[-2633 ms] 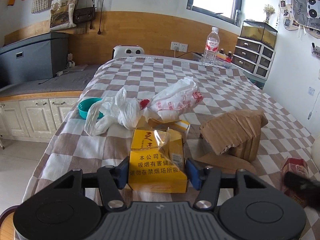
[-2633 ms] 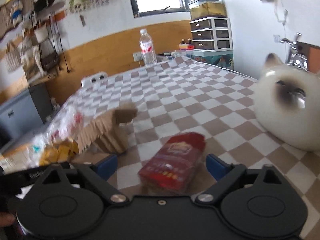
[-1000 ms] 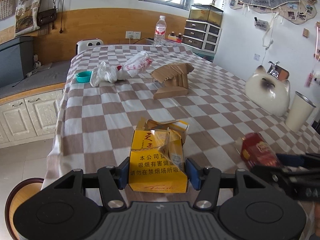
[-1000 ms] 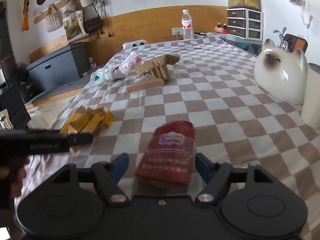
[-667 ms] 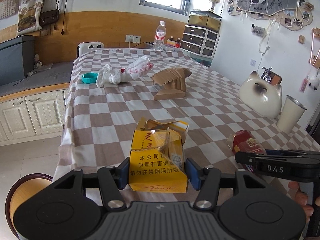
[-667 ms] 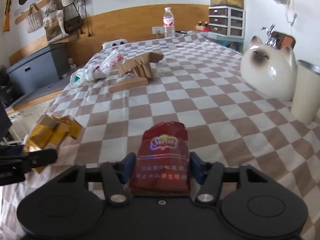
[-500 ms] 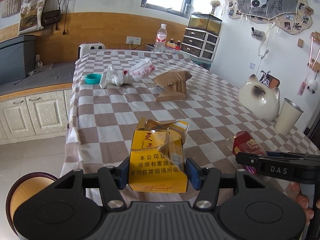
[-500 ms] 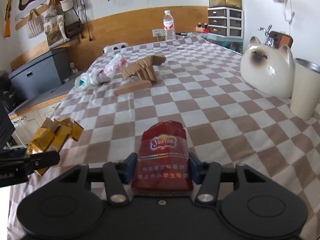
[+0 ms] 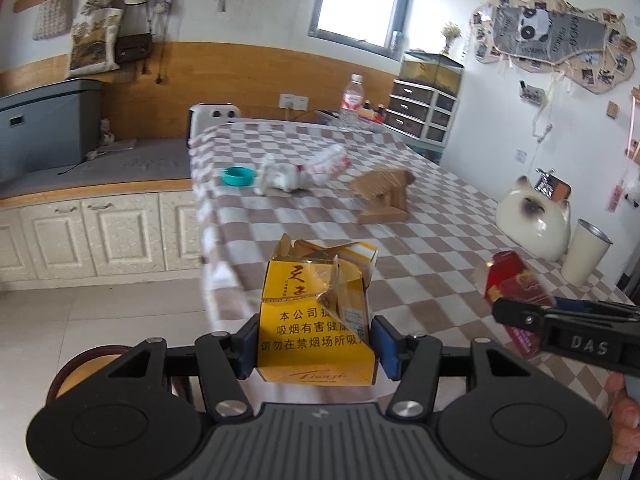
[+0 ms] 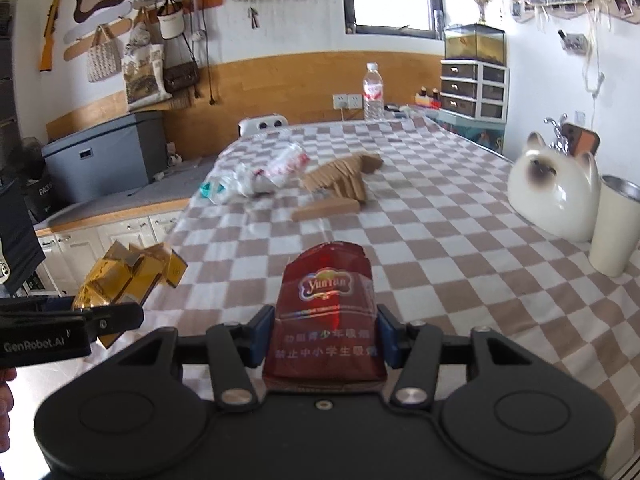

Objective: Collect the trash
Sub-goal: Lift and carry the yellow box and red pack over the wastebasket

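2 packs are in transit — left gripper (image 9: 316,346) clamps the yellow carton (image 9: 316,320), right gripper (image 10: 326,340) the red pack (image 10: 328,316); next, carry both to the bin (image 9: 86,372).

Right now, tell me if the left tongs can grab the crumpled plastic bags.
Probably not: the left tongs are shut on the yellow carton, and the plastic bags lie far up the checkered table.

Checkered table (image 10: 420,216) (brown and white) bears plastic bags (image 10: 260,172), torn cardboard (image 10: 340,184), a cat figurine (image 10: 556,196) — and a cup (image 10: 614,224)
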Demonstrator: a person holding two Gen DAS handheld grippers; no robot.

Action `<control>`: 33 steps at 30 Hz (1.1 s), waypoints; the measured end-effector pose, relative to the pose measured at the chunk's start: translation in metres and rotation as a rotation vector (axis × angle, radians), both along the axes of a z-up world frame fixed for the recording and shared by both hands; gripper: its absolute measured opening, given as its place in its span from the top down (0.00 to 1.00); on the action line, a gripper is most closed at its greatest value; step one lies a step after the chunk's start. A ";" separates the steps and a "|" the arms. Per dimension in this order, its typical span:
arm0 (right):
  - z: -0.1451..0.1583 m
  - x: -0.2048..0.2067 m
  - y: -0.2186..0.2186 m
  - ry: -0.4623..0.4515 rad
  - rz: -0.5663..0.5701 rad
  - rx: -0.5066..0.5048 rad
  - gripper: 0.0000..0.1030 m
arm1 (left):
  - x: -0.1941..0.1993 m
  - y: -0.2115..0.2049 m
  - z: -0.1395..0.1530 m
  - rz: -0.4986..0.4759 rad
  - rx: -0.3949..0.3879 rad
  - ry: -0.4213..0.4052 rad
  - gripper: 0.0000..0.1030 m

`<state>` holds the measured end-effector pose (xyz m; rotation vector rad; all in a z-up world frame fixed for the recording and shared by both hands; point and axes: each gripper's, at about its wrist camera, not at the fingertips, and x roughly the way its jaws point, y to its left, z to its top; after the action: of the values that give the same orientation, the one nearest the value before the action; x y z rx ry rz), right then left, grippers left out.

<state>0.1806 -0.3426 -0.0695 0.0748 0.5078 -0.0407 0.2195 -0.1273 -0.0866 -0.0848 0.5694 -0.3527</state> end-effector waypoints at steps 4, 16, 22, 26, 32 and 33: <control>0.009 -0.003 0.021 -0.023 0.026 -0.008 0.48 | -0.007 0.026 0.005 0.033 -0.012 -0.014 0.44; 0.018 0.012 0.106 -0.048 0.157 -0.010 0.48 | -0.021 0.115 0.012 0.168 -0.017 -0.035 0.44; 0.017 0.030 0.151 -0.032 0.240 -0.037 0.48 | -0.019 0.156 0.006 0.230 -0.026 -0.021 0.44; 0.015 0.047 0.178 0.002 0.309 -0.048 0.48 | -0.012 0.182 -0.001 0.270 -0.038 0.006 0.44; 0.005 0.081 0.220 0.069 0.391 -0.087 0.48 | 0.008 0.215 -0.022 0.324 -0.059 0.079 0.44; 0.002 0.087 0.226 0.084 0.402 -0.090 0.48 | 0.012 0.220 -0.027 0.330 -0.060 0.094 0.44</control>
<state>0.2679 -0.1166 -0.0673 -0.1184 0.5960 0.3276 0.2315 0.0930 -0.1135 -0.2510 0.6263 -0.0443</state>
